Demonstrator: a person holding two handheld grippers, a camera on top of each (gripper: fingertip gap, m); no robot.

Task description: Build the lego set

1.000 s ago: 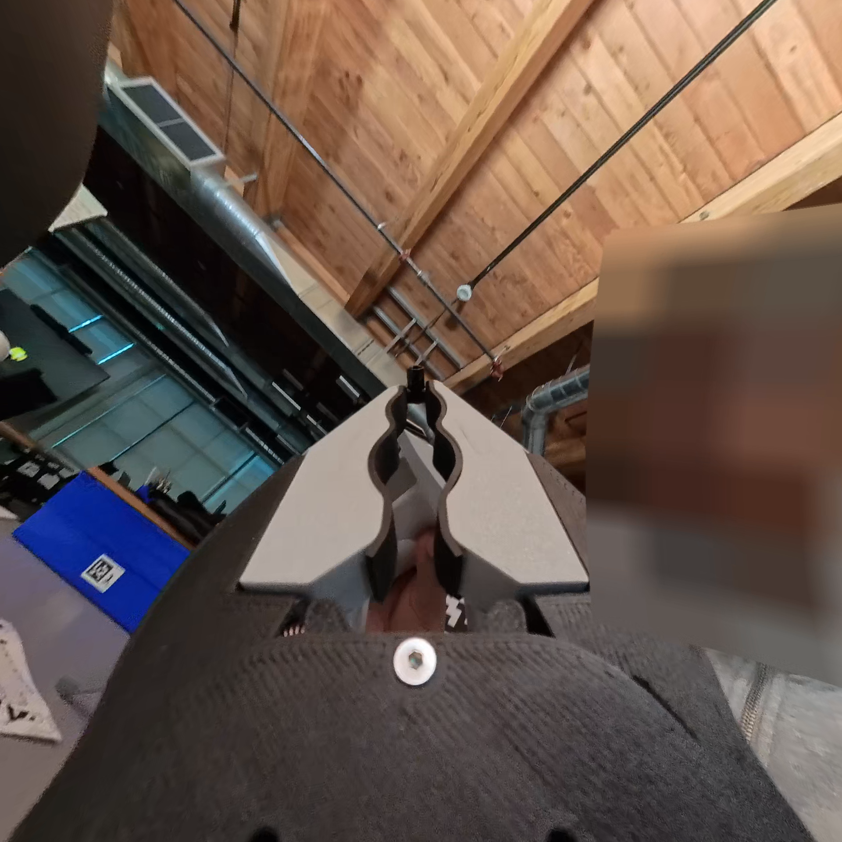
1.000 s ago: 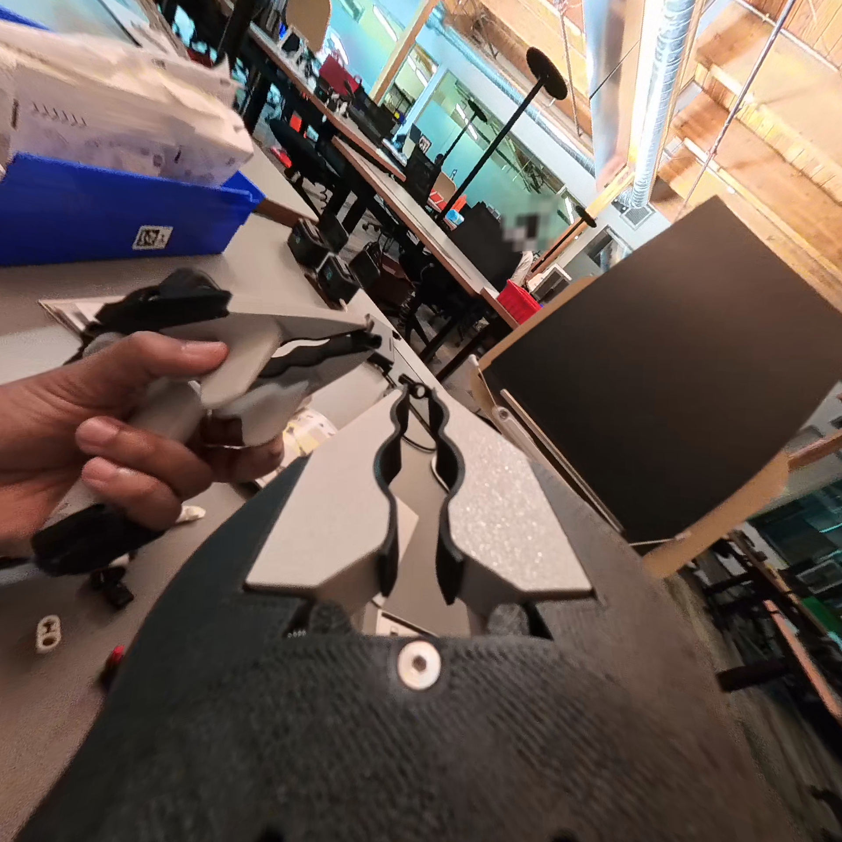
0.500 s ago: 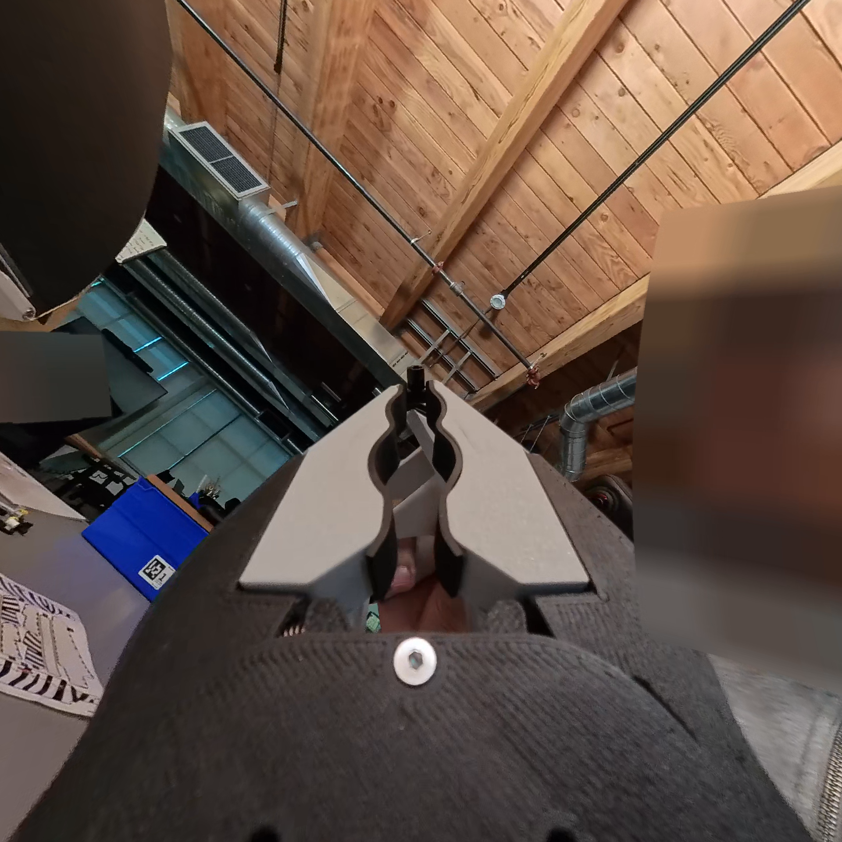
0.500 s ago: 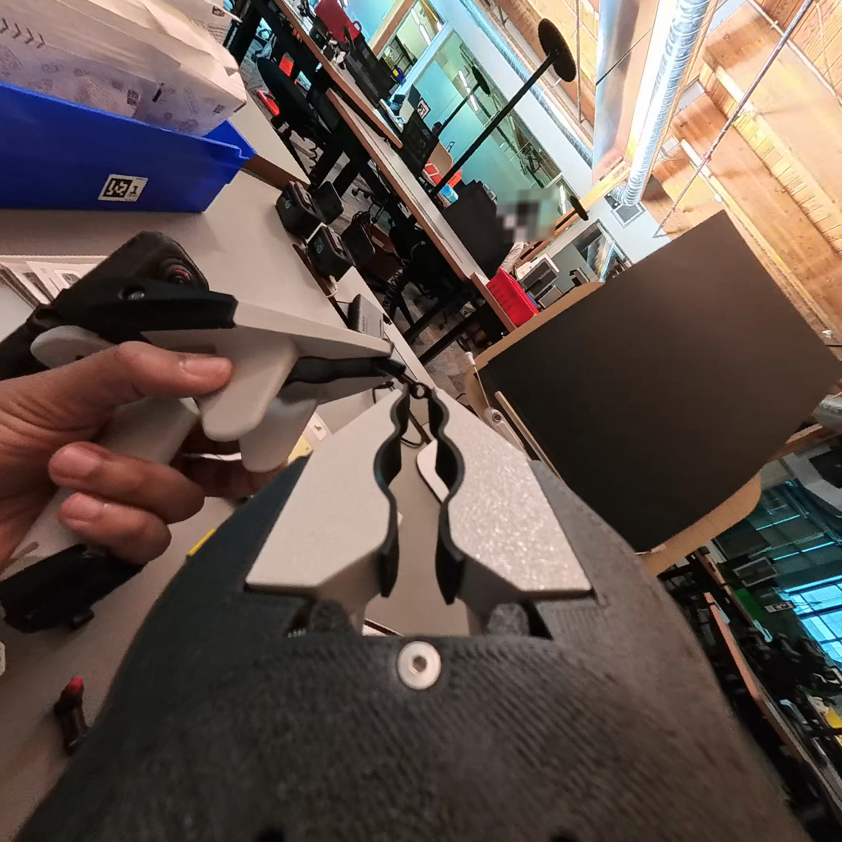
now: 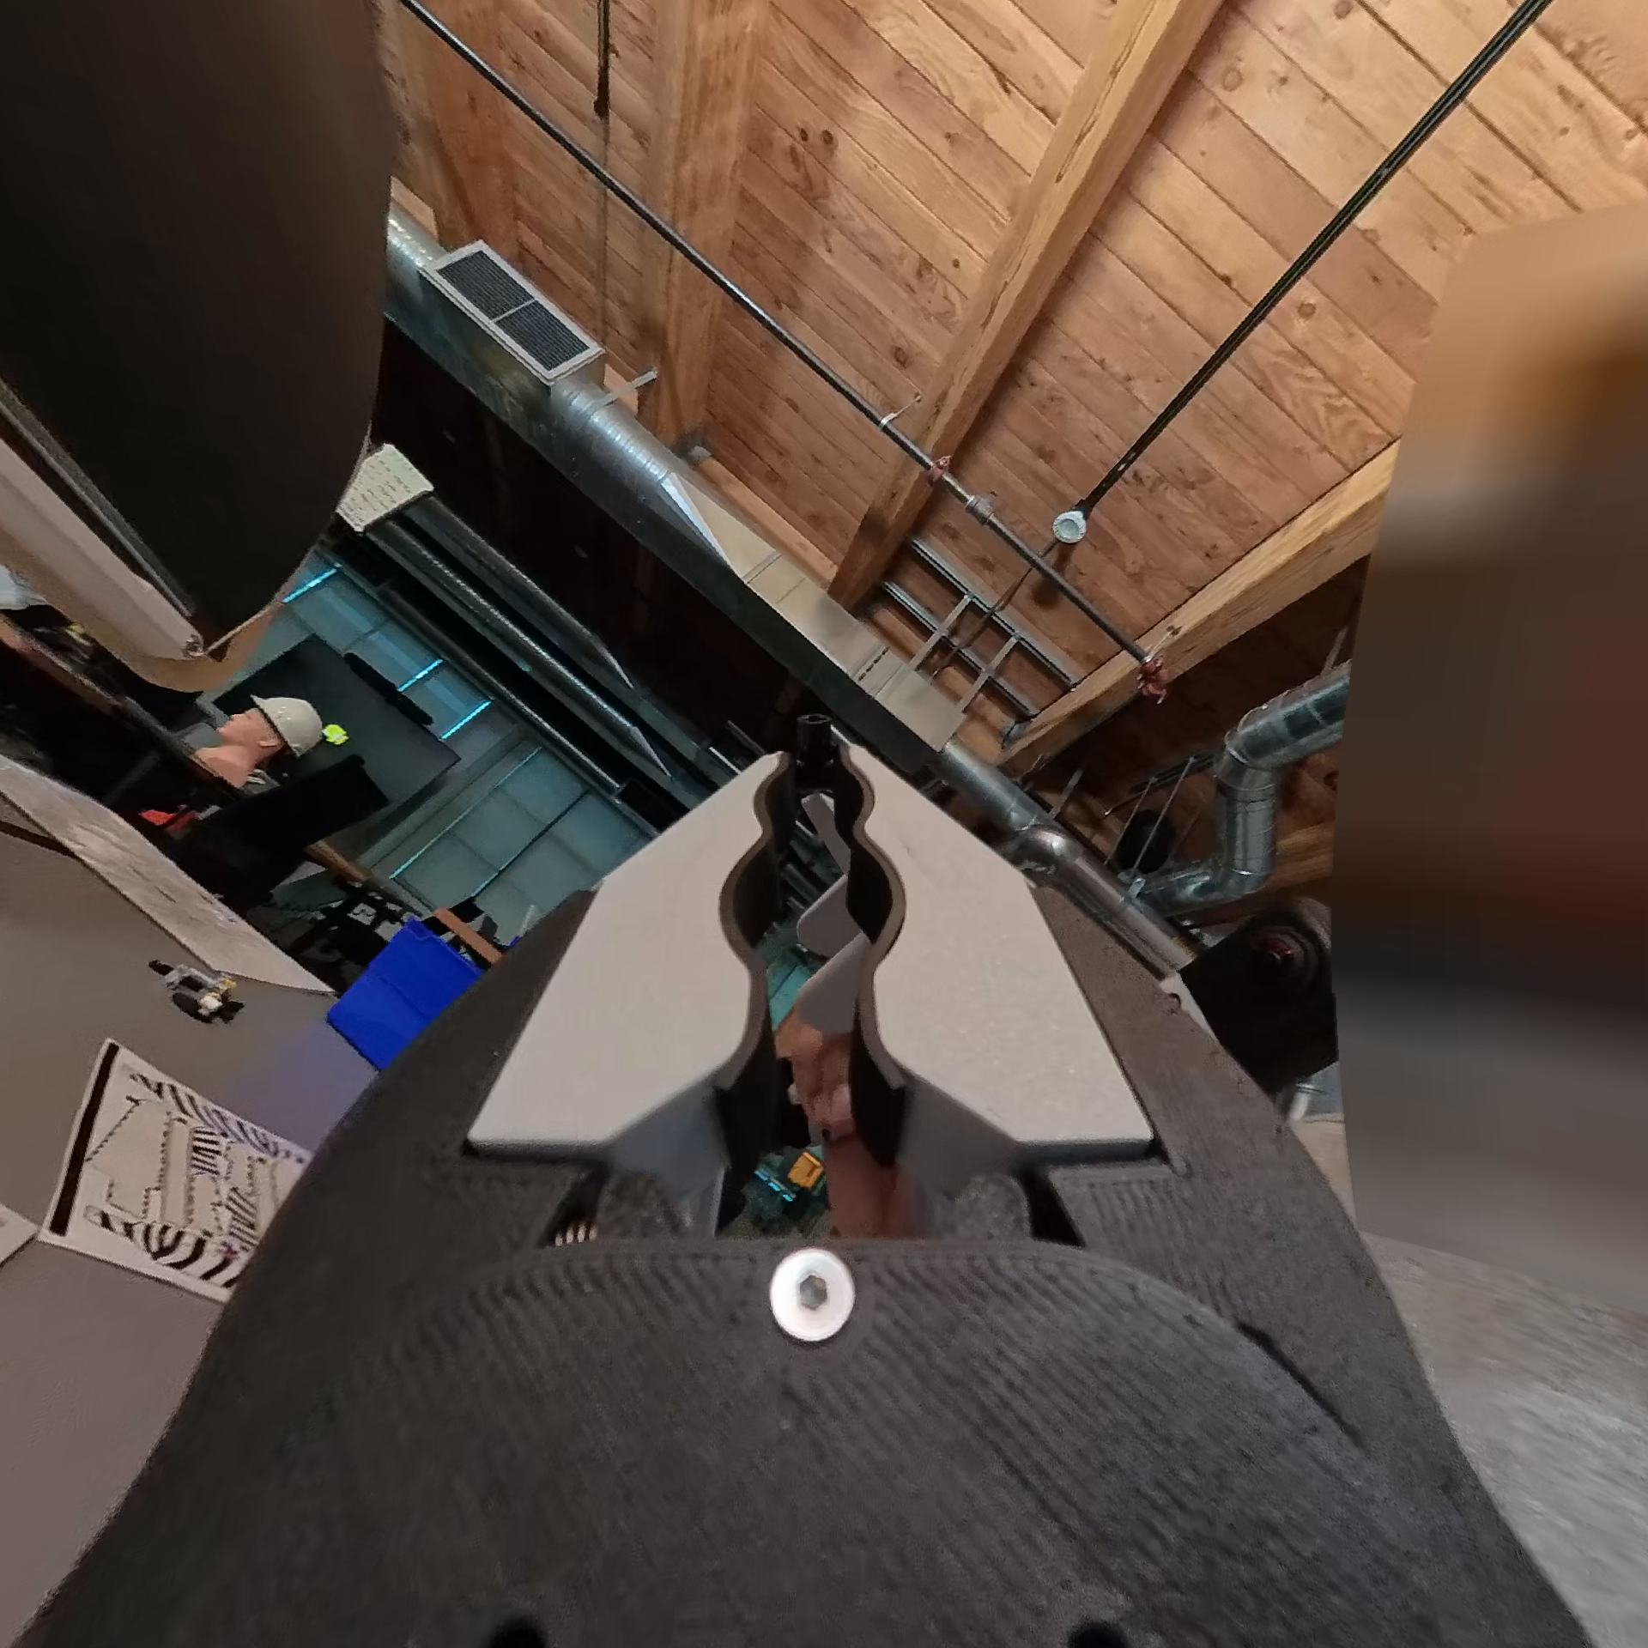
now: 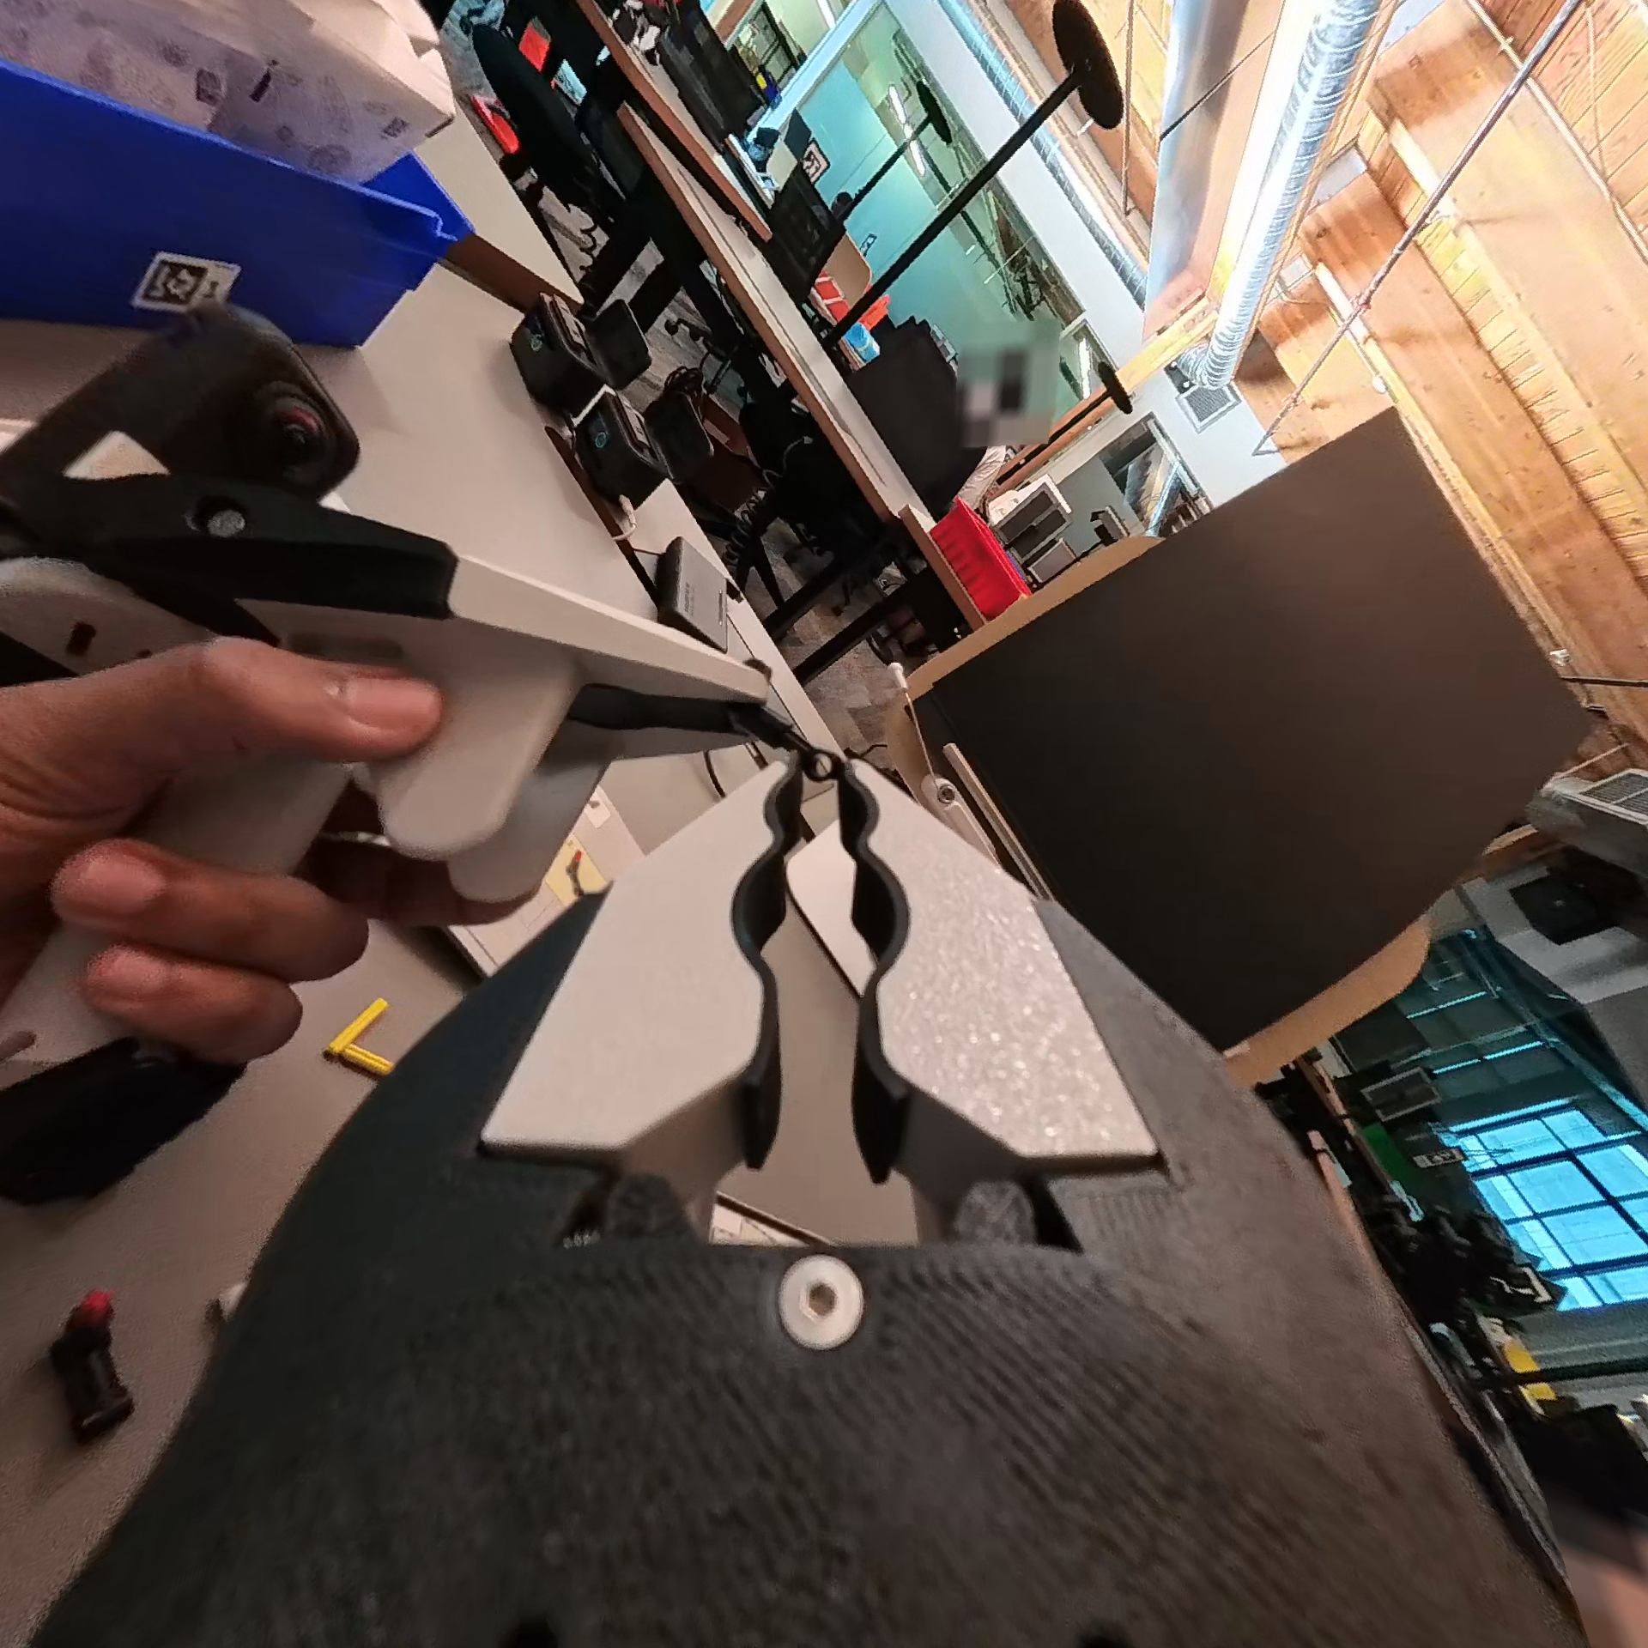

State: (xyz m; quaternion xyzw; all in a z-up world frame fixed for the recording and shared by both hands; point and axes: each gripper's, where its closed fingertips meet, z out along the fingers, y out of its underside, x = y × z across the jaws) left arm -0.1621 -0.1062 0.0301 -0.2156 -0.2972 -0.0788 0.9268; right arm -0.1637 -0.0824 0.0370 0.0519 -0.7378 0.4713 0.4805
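My left gripper [image 5: 813,769] points up at the ceiling and is shut on a small black lego pin [image 5: 813,729] that sticks out of its tips. In the right wrist view a hand holds the left gripper [image 6: 758,713], which comes in from the left. My right gripper [image 6: 816,785] is shut on a small black lego piece with a ring end [image 6: 822,764]. The two grippers' tips meet there, above the table. I cannot tell whether the two black pieces are joined. One grey finger of the right gripper [image 5: 829,945] shows behind the left jaws.
On the grey table [image 6: 107,1248] lie a yellow L-shaped piece [image 6: 357,1039] and a black-and-red piece [image 6: 89,1364]. A blue bin [image 6: 178,205] stands behind. An instruction sheet [image 5: 169,1168] and a small assembly [image 5: 196,985] lie left. A black panel [image 6: 1248,713] stands right. Both grippers' tips are close together, under 4 cm apart.
The left gripper's tips have moved right and down until they meet the right gripper's tips. Both views have swung, and more of the table shows.
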